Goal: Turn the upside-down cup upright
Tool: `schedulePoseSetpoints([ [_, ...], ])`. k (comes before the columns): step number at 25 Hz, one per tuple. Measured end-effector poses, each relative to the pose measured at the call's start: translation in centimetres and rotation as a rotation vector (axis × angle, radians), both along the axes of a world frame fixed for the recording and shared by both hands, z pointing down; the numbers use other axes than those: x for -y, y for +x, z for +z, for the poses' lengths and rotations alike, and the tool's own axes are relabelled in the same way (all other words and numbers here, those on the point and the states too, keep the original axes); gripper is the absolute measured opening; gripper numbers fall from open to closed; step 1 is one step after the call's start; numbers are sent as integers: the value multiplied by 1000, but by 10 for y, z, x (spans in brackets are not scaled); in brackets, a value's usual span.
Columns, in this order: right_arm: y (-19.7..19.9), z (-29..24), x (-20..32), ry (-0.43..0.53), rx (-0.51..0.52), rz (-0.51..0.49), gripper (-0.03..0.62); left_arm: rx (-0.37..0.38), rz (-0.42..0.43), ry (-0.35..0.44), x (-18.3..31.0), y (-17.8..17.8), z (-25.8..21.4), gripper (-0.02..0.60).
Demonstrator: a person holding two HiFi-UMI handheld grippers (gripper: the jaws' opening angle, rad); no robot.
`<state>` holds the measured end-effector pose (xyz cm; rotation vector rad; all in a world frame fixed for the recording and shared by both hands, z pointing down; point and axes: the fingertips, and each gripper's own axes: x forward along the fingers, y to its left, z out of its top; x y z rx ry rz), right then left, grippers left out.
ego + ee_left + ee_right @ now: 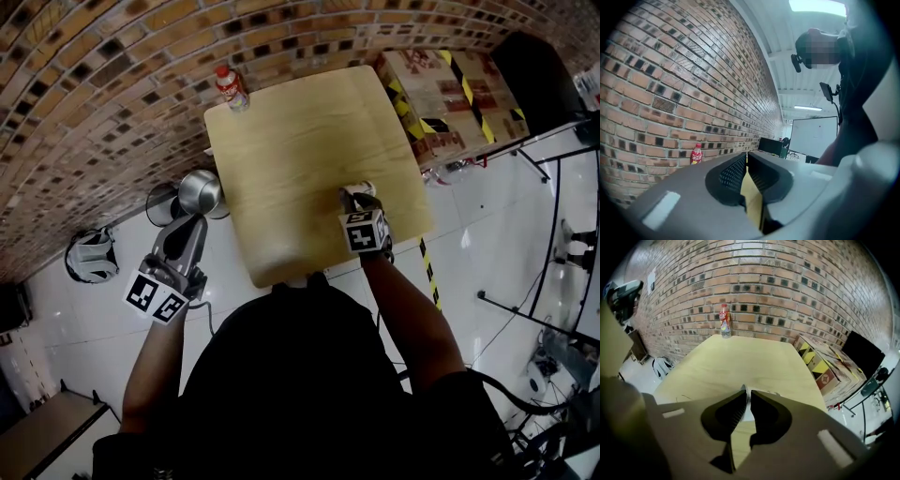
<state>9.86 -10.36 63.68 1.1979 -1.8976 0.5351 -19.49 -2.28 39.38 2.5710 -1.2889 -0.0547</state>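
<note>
Your right tool grips the white cup at the wooden counter, near its front edge. Your left tool, clenched empty, hangs beside it over white floor. A bottle stands against the brick wall.

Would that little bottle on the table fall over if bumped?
Probably: the bottle is tall and narrow, so a high push likely tips it. Standing at the table's far corner, it might then roll off.
</note>
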Motion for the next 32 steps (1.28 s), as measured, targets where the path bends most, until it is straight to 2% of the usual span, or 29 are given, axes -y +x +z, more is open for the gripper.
schedulePoseSetpoints([
  [7, -14, 7, -2, -22, 48, 5, 38, 7, -20, -9, -2, -13, 2, 11],
  [15, -21, 3, -2, -42, 102, -12, 74, 0, -10, -10, 4, -7, 3, 11],
  [20, -15, -19, 5, 35, 121, -22, 75, -5, 4, -8, 8, 2, 2, 11],
  [23, 9, -25, 23, 53, 110, 10, 74, -4, 7, -9, 10, 8, 2, 11],
  [26, 35, -12, 47, 3, 116, 43, 72, 5, 7, -10, 11, 14, 1, 11],
  [32, 34, 18, 65, -208, 287, 80, 106, 35, -29, -24, 8, 10, -1, 10],
])
